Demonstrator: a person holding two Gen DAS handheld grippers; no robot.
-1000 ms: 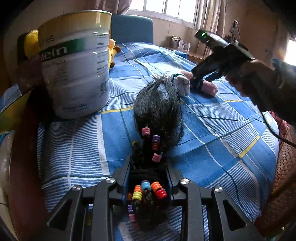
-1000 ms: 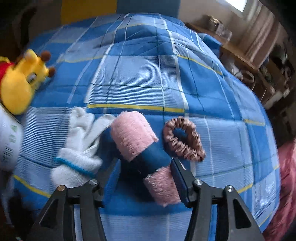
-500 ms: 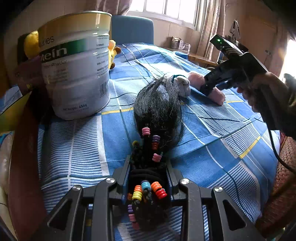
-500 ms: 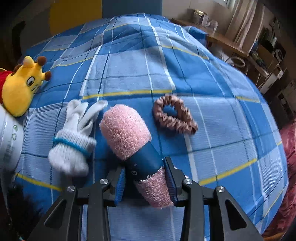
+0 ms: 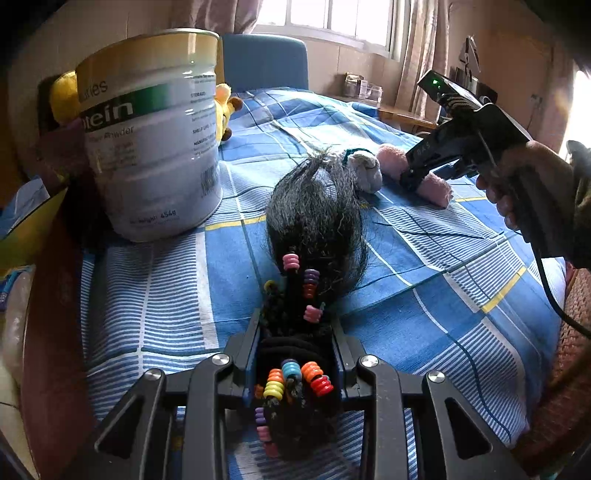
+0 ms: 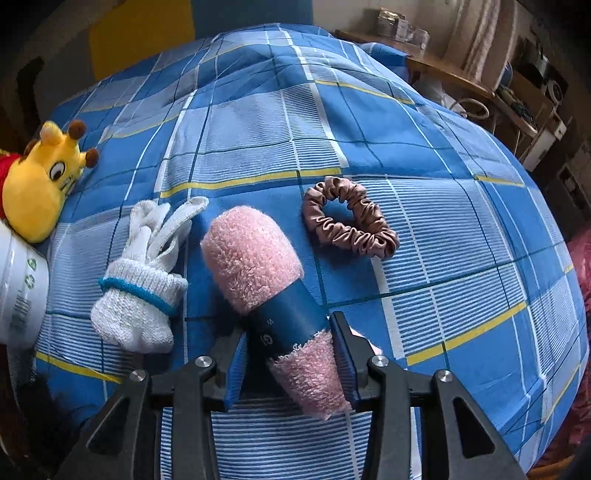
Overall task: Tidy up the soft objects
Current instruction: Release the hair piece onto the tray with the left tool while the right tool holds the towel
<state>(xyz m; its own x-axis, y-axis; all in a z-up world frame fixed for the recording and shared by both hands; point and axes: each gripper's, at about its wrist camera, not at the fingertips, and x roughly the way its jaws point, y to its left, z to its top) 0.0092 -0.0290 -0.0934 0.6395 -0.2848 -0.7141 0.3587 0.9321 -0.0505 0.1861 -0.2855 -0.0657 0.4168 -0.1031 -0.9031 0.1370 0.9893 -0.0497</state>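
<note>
Right gripper (image 6: 291, 369) is clamping the rolled pink terry towel with blue paper band (image 6: 269, 291) on the blue plaid cloth (image 6: 443, 206), left gripper (image 5: 295, 365) is pinching the black beaded hairpiece (image 5: 314, 221); towel is risking slipping from its band, hair strands are risking snagging.

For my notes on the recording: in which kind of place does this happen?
Most likely a room in a home, perhaps a bedroom. A blue checked cloth covers the surface, a curtained window stands behind, and a wooden side table carries household clutter.

Left gripper (image 5: 295, 354): black frame, silver screws. Right gripper (image 6: 290, 354): blue pads, green LED, black cable.
</note>
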